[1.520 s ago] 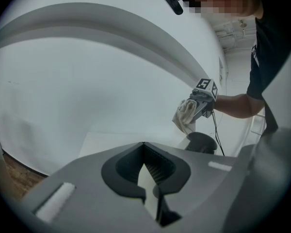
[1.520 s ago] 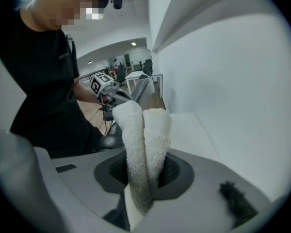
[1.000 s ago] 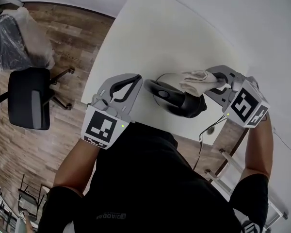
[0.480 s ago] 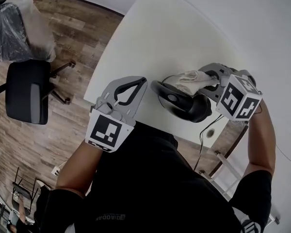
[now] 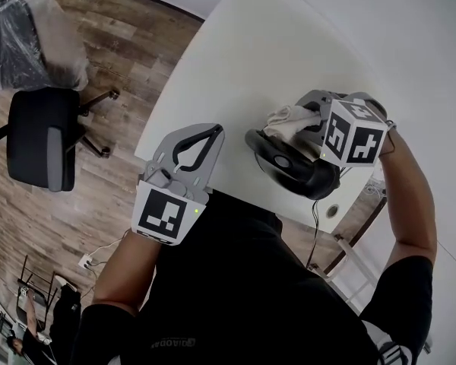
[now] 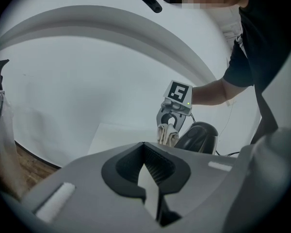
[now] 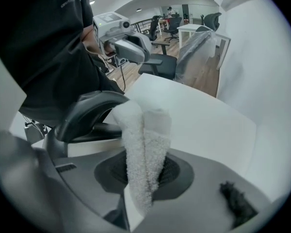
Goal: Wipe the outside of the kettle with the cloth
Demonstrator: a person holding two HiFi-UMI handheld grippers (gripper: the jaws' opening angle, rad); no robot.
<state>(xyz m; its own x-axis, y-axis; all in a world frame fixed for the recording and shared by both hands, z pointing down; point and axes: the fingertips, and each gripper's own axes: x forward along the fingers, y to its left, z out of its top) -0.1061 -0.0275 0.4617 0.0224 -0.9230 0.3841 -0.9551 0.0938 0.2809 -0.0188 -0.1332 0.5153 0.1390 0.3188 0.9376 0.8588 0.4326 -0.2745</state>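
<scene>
The kettle [image 5: 290, 163], white with a black lid and handle, stands near the table's front edge. My right gripper [image 5: 308, 119] is shut on a folded white cloth [image 5: 287, 116], which lies against the kettle's far upper side. In the right gripper view the cloth [image 7: 143, 142] sticks up between the jaws, right beside the black handle [image 7: 85, 111]. My left gripper [image 5: 211, 133] hovers left of the kettle, apart from it, shut with nothing in it. From the left gripper [image 6: 145, 152] view, the cloth [image 6: 167, 134] and kettle [image 6: 200, 136] lie ahead.
The white table [image 5: 251, 52] meets a white wall on the right. A black cable [image 5: 316, 217] hangs off the front edge by the kettle. A black office chair [image 5: 42, 139] and a plastic-wrapped chair [image 5: 30, 40] stand on the wood floor to the left.
My right gripper has carried the cloth leftward across the kettle's far side and turned its marker cube toward me. The left gripper has stayed about where it was.
</scene>
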